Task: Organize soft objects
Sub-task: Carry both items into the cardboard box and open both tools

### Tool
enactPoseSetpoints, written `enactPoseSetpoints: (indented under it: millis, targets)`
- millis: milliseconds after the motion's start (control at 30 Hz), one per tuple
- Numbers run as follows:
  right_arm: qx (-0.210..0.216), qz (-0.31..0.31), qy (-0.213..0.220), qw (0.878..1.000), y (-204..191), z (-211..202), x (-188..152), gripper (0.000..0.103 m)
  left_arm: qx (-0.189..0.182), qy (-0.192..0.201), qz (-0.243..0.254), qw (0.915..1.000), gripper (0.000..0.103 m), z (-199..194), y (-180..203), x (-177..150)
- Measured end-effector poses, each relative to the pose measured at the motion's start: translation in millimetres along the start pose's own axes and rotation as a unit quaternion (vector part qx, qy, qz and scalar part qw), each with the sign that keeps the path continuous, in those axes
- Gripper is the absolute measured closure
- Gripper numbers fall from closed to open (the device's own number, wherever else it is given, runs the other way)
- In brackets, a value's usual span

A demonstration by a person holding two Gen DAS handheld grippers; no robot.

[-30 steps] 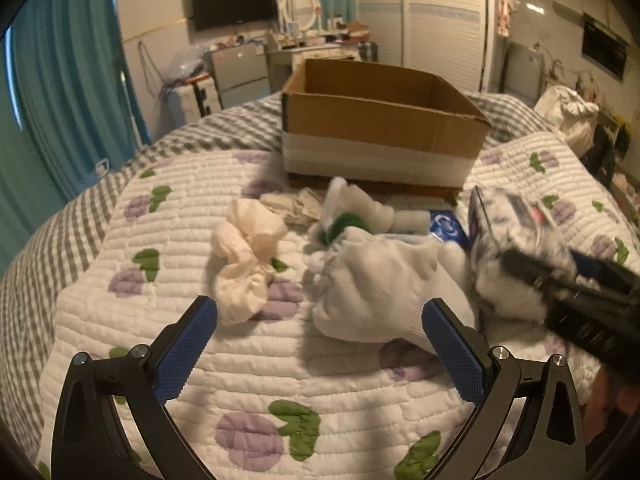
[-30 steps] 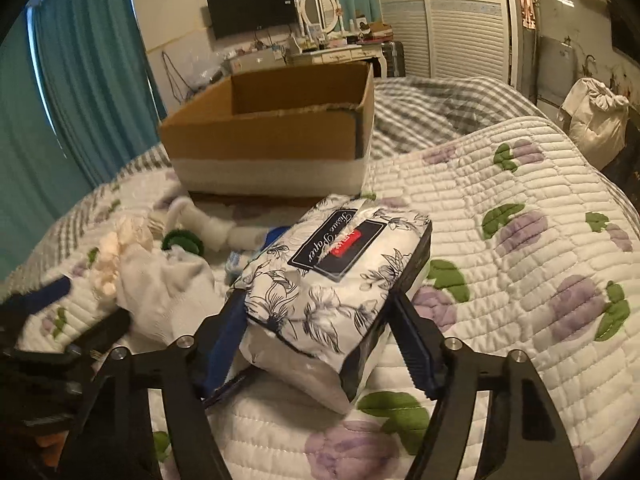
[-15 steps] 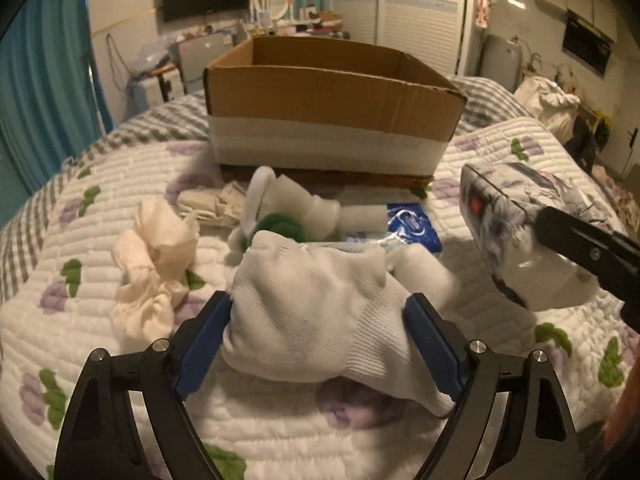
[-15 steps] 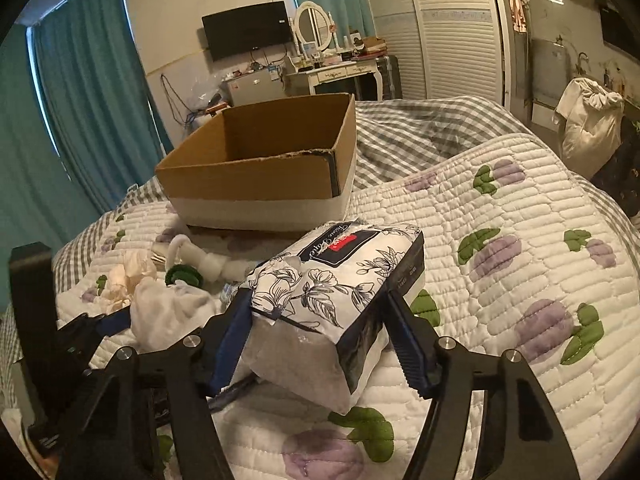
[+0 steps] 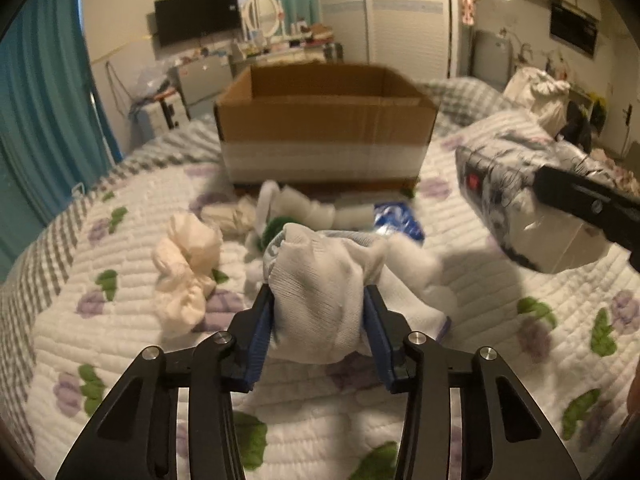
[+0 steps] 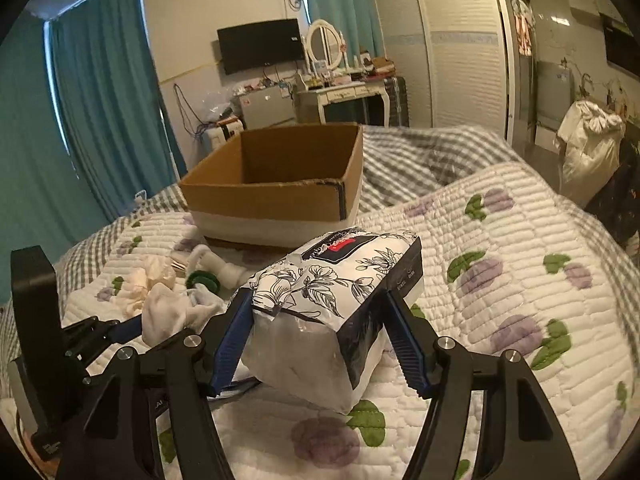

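My left gripper (image 5: 319, 312) is shut on a white sock (image 5: 320, 292), bunched between its blue pads just above the quilt. My right gripper (image 6: 320, 320) is shut on a floral-print tissue pack (image 6: 340, 292) and holds it above the bed; the pack also shows in the left wrist view (image 5: 520, 200). An open cardboard box (image 5: 324, 128) stands on the bed beyond both; it also shows in the right wrist view (image 6: 280, 188). A cream cloth bundle (image 5: 186, 264), a white piece with a green part (image 5: 276, 228) and a blue packet (image 5: 396, 220) lie in front of the box.
The bed has a flowered white quilt (image 5: 520, 320) over a grey checked blanket (image 6: 420, 160). Teal curtains (image 6: 100, 120) hang at the left. A dresser with a mirror (image 6: 324, 48) and a wall television (image 6: 260, 44) stand behind. A white bag (image 6: 592, 140) sits at the right.
My left gripper moved in on the white sock and shut on it. My right gripper lifted the tissue pack higher off the quilt.
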State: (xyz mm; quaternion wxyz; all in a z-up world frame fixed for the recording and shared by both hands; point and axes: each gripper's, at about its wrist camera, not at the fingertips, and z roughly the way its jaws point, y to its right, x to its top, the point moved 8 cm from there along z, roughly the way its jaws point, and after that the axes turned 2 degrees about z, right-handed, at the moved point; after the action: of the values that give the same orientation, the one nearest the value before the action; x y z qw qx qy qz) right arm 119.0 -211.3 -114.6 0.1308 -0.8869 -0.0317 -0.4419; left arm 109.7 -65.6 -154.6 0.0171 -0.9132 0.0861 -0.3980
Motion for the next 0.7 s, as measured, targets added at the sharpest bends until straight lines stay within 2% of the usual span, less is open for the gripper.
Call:
enactPoseSetpoints:
  millis: [167,400,567,700]
  targets:
    - [0.010,-0.010,0.023,1.000,-2.6,-23.6,16.9,0.037,0.001,0.045,0.003,0.9990,0.060,-36.3,3.9,32.2]
    - [0.045,-0.041,0.073,0.995,-6.6,-42.3,83.4,0.038,0.000,0.089,-0.004,0.9960,0.060,-60.4,-8.5,98.5]
    - [0.058,-0.083,0.104,0.989,-12.7,-20.6,142.1,0.038,0.003,0.098,-0.001,0.9952,0.060,-37.8,-19.2,154.7]
    - [0.076,-0.097,0.103,0.987,-19.2,29.9,175.6,0.038,0.009,0.093,0.010,0.9956,0.059,3.2,-23.3,185.5]
